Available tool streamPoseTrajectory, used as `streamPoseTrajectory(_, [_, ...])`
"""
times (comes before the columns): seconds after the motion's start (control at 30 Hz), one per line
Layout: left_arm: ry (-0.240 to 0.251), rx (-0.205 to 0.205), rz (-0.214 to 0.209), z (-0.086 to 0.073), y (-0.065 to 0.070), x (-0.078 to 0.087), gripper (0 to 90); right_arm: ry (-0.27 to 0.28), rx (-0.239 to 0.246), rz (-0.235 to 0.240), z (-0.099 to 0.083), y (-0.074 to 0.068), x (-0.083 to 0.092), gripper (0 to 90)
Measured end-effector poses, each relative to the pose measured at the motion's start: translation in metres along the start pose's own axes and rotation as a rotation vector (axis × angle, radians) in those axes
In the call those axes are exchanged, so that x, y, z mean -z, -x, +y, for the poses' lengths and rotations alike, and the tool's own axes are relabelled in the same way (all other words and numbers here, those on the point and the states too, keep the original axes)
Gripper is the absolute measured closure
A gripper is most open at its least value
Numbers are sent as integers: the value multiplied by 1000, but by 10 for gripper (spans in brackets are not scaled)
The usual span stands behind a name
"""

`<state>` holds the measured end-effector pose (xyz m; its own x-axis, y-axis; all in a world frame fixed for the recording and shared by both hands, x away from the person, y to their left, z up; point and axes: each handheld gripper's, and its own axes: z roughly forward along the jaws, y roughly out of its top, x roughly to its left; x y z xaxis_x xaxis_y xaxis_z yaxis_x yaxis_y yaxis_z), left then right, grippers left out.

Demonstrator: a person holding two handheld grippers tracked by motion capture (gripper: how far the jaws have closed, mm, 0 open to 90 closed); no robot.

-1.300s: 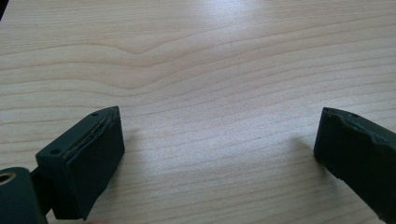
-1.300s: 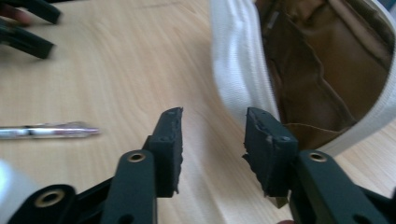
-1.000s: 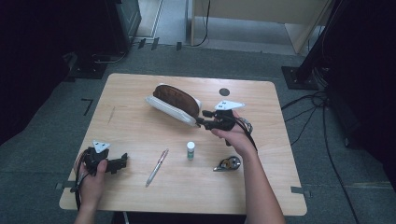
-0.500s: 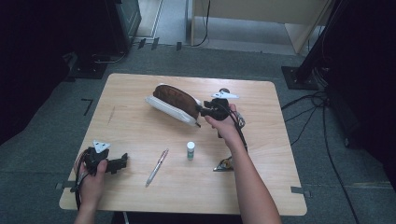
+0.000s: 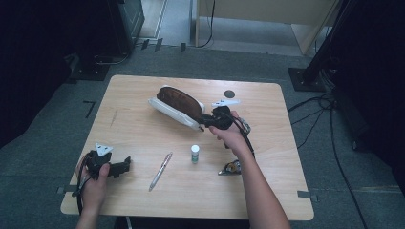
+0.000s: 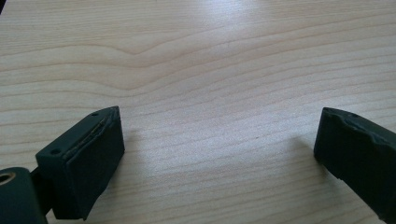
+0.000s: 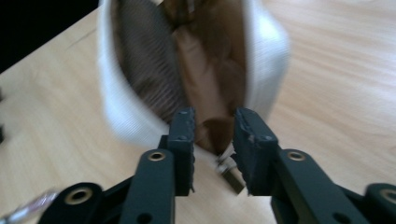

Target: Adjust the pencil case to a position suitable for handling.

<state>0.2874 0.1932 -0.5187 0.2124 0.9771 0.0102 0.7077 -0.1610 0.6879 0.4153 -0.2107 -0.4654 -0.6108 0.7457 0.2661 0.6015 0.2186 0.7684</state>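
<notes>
White-and-brown pouch (image 5: 177, 106), zipper end at 4 o'clock: right gripper (image 7: 212, 135) narrowed, jaws just closing about its pull tab; recommended a firm pinch before drawing.

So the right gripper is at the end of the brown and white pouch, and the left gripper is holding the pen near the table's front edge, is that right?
Not quite. The left gripper holds nothing: the left gripper view shows its jaws wide apart over bare table, and in the high view the pen lies apart from it. The right gripper is indeed at the end of the brown and white pouch.
</notes>
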Motion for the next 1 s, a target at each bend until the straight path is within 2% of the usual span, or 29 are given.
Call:
streamPoseTrajectory(0.07, [0,-1,0,0,0,0,18,3,8,-5,-1,-1,1,648])
streamPoseTrajectory(0.1, [0,-1,-1,0,0,0,19,34,-9,-25,0,1,4,604])
streamPoseTrajectory(0.13, [0,-1,-1,0,0,0,19,34,-9,-25,0,1,4,604])
streamPoseTrajectory(0.2, [0,-1,-1,0,0,0,19,76,-52,-38,3,5,7,584])
streamPoseTrajectory(0.23, [1,-1,-1,0,0,0,18,115,-83,-62,6,9,9,575])
streamPoseTrajectory(0.33, [1,-2,-2,0,0,0,18,140,-98,-76,11,12,7,565])
streamPoseTrajectory(0.4, [0,-3,-2,0,0,0,19,131,-74,-83,13,11,2,549])
streamPoseTrajectory(0.5, [3,0,-2,0,0,0,18,137,-70,-70,14,10,-7,554])
streamPoseTrajectory(0.6, [3,0,-3,0,0,0,18,135,-73,-114,13,10,-14,539])
streamPoseTrajectory(0.67, [3,0,-3,0,0,0,18,135,-70,-117,13,9,-16,539])
streamPoseTrajectory(0.73, [2,-1,-3,0,0,0,19,129,-60,-118,12,8,-19,573])
streamPoseTrajectory(0.77, [3,0,-3,0,0,0,19,115,-56,-131,12,7,-20,654])
streamPoseTrajectory(0.8, [3,0,-3,0,0,0,19,115,-56,-131,12,7,-20,654])
streamPoseTrajectory(0.83, [3,-1,-3,0,0,0,19,103,-84,-127,12,10,-18,723])
streamPoseTrajectory(0.9, [3,-1,-3,0,0,0,19,101,-93,-124,12,11,-16,736])
streamPoseTrajectory(1.0, [3,0,-3,0,0,0,18,79,-82,-128,9,9,-10,762])
